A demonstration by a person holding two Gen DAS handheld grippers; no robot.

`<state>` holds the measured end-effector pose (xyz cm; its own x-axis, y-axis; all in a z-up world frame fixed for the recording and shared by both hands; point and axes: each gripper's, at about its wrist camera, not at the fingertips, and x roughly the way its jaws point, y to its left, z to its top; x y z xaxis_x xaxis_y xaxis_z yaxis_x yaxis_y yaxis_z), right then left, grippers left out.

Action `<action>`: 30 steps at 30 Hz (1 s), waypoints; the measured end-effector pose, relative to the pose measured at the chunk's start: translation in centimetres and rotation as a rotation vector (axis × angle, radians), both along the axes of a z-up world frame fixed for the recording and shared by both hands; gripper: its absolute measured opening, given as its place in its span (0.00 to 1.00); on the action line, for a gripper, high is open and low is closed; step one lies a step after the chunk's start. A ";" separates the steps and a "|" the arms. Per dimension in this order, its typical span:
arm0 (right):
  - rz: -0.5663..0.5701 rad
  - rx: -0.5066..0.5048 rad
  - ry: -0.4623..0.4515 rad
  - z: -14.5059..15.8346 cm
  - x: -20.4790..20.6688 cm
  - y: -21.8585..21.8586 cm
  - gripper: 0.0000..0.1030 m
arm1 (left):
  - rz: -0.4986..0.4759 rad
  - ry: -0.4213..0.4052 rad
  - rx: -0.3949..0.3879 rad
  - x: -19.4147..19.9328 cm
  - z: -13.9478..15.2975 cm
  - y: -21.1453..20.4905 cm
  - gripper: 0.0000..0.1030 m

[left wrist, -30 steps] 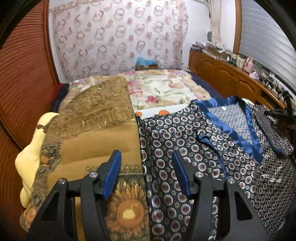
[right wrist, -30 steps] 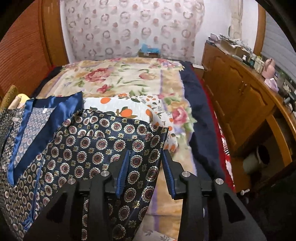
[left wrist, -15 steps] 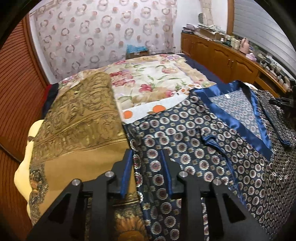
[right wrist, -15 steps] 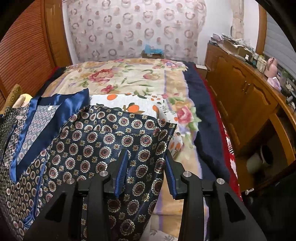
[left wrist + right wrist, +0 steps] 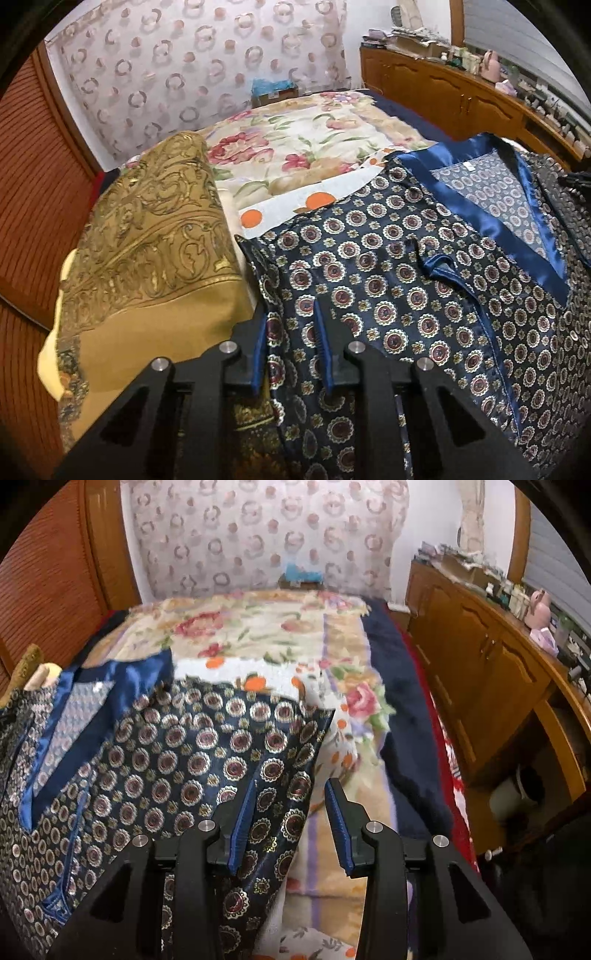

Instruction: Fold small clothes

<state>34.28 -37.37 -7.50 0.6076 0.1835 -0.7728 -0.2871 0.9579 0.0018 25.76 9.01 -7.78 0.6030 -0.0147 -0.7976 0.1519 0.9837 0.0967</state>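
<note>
left gripper [image 5: 291, 347] has closed in on shirt [image 5: 406, 295]; grip perhaps hidden.
</note>
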 end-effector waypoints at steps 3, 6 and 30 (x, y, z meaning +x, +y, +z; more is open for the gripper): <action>0.000 0.042 0.021 -0.3 0.4 -0.3 0.37 | 0.005 -0.019 -0.007 -0.4 0.3 0.1 0.00; -0.011 0.084 0.039 -0.3 0.9 -0.8 0.37 | -0.004 -0.050 -0.045 -1.3 1.5 0.3 0.00; 0.166 0.181 -0.255 10.2 -18.6 1.5 0.00 | -0.071 -0.322 -0.270 -24.7 10.8 -0.9 0.00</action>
<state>15.66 -35.83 2.73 0.7269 0.4162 -0.5462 -0.4524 0.8887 0.0752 1.02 8.09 3.01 0.8105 -0.2482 -0.5306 0.2248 0.9682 -0.1097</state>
